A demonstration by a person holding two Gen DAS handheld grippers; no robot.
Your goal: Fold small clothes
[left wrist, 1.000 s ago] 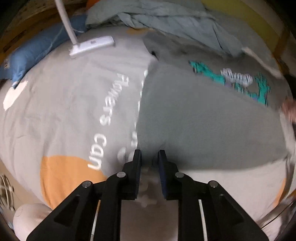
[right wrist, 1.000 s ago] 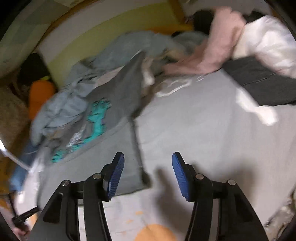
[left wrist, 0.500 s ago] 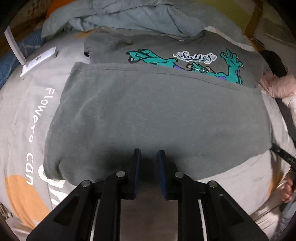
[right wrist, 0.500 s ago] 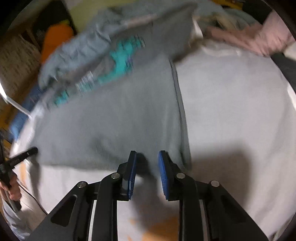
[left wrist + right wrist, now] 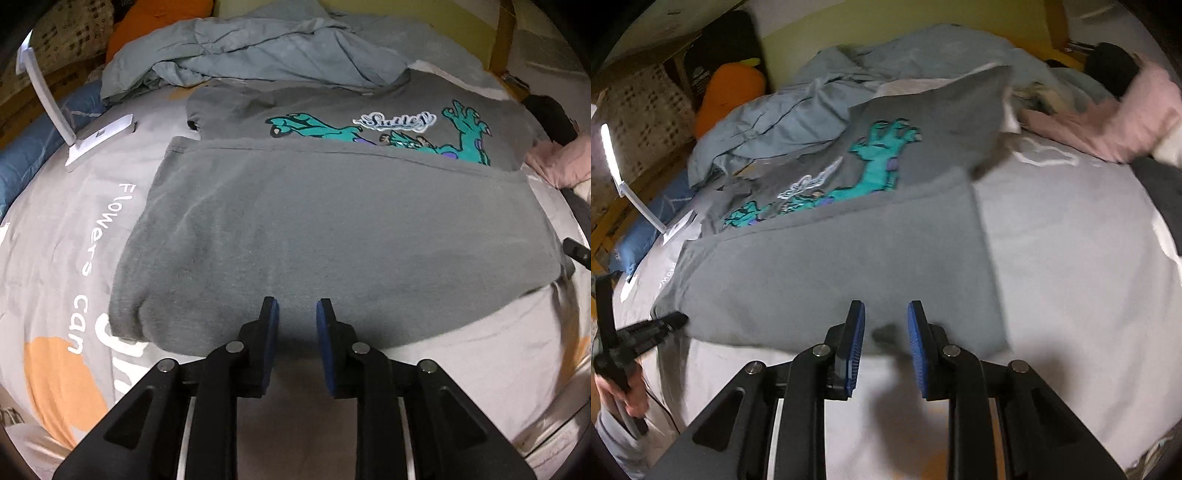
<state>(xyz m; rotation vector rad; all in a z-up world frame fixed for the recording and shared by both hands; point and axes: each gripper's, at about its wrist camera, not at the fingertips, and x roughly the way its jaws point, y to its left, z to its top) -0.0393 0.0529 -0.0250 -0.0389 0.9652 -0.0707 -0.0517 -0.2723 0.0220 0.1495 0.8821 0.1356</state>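
Though folded, shirt [image 5: 332, 229] widthwise, collar away

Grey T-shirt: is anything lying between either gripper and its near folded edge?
Nothing visible does. The left gripper and the right gripper each sit right at the near edge of the grey T-shirt, with only shirt fabric and bedsheet ahead. The white lamp lies off to the side.

A home bedroom: a bed [image 5: 55, 236] with a grey printed duvet cover fills the scene. At its far end lies a rumpled blue-grey blanket [image 5: 258, 51], with an orange pillow [image 5: 727, 92] beside that and a pink garment [image 5: 1108, 125] on the bed's right side.
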